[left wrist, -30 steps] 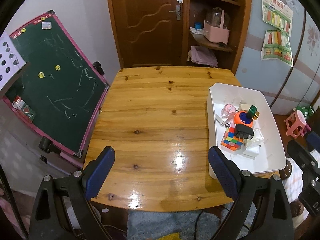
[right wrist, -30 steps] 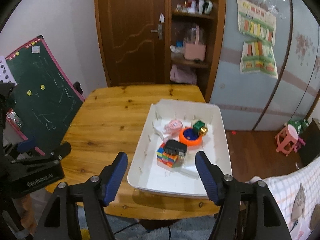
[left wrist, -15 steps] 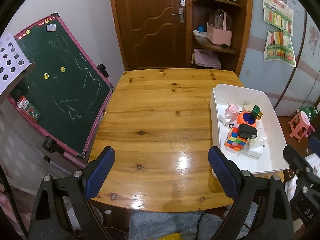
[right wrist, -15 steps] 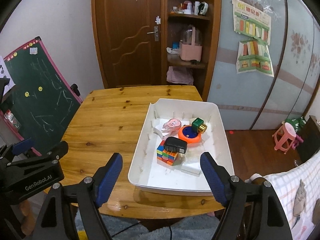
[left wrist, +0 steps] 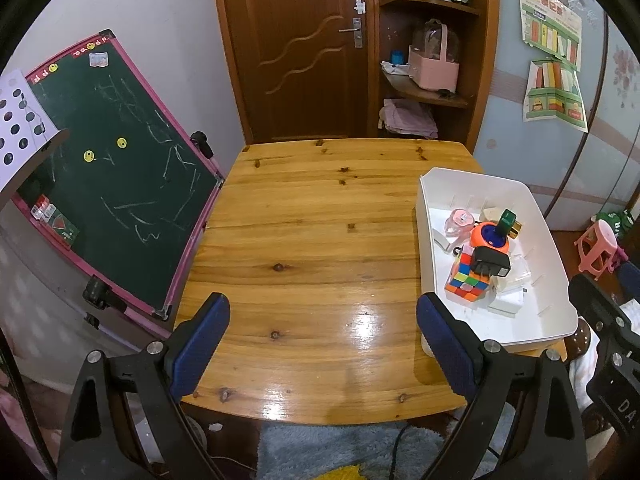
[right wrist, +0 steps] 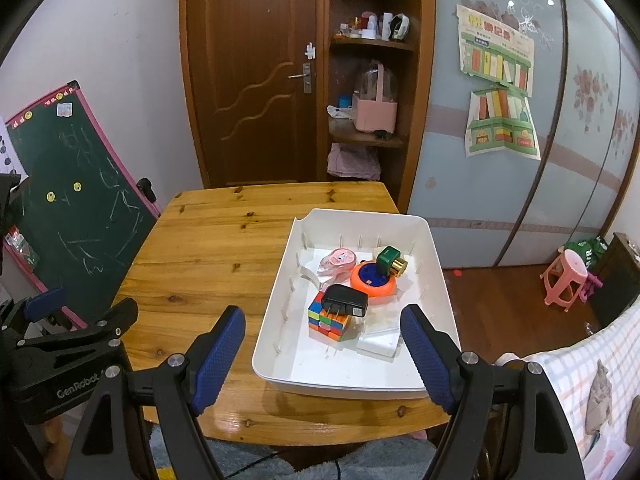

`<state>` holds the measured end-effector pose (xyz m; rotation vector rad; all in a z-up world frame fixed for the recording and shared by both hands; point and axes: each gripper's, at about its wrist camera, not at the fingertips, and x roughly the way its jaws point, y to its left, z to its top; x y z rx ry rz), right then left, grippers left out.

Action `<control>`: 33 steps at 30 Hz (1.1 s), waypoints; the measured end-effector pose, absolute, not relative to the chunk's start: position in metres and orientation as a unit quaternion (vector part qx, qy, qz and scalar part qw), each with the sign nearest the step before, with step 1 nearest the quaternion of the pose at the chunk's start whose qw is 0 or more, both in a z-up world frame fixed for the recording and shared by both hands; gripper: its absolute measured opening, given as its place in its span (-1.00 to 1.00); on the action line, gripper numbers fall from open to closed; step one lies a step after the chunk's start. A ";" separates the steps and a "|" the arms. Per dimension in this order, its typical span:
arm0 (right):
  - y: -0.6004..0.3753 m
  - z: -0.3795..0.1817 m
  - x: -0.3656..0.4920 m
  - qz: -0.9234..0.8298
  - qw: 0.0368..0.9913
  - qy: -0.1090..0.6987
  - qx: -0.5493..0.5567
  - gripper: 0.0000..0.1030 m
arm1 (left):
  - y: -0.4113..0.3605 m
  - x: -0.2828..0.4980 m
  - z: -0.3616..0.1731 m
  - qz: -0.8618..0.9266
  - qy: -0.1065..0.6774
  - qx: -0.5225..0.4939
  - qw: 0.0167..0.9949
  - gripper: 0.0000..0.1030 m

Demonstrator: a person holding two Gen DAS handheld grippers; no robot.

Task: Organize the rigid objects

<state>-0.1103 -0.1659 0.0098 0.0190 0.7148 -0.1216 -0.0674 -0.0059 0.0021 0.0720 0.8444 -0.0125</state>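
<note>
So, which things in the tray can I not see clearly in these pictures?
- Cube: its top is covered by the black charger, both views.
- White pieces beside the cube: too plain to identify, right view.
- Tray near corner: cut by the left tongs' finger, left view.
- Green bottle: label too small.

Left wrist view looks down-forward past the left gripper (left wrist: 322, 344) over bare worktop (left wrist: 304, 240), white tray (left wrist: 560, 264) off right. Right wrist view faces the same way, nearer, tray (right wrist: 436, 264) ahead of the right gripper (right wrist: 322, 354). Both share worktop, tray, door (left wrist: 296, 48).
</note>
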 end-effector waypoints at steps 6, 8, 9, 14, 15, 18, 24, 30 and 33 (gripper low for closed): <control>-0.165 0.010 -0.107 -0.056 0.934 0.352 0.009 0.56 | -0.002 -0.064 0.000 -0.004 0.415 0.028 0.909 0.86; -0.164 0.010 -0.105 -0.053 0.934 0.353 0.008 0.56 | -0.001 -0.063 -0.001 -0.003 0.417 0.027 0.909 0.86; -0.163 0.010 -0.105 -0.052 0.934 0.352 0.007 0.56 | 0.000 -0.062 0.000 -0.002 0.417 0.026 0.909 0.86; -0.161 0.011 -0.104 -0.050 0.936 0.348 0.003 0.56 | 0.003 -0.063 0.000 0.001 0.413 0.021 0.910 0.86; -0.160 0.012 -0.104 -0.050 0.937 0.346 0.002 0.56 | 0.004 -0.063 0.001 0.001 0.413 0.020 0.911 0.86; -0.159 0.014 -0.106 -0.049 0.940 0.339 0.001 0.56 | 0.005 -0.063 0.001 0.001 0.412 0.018 0.911 0.86; -0.158 0.013 -0.105 -0.047 0.938 0.344 0.004 0.56 | 0.005 -0.063 0.000 0.001 0.415 0.019 0.910 0.86; -0.158 0.013 -0.105 -0.046 0.937 0.345 0.005 0.56 | 0.004 -0.064 -0.001 -0.001 0.417 0.021 0.909 0.86; -0.159 0.012 -0.104 -0.045 0.937 0.347 0.006 0.56 | 0.004 -0.064 -0.001 -0.002 0.417 0.020 0.909 0.86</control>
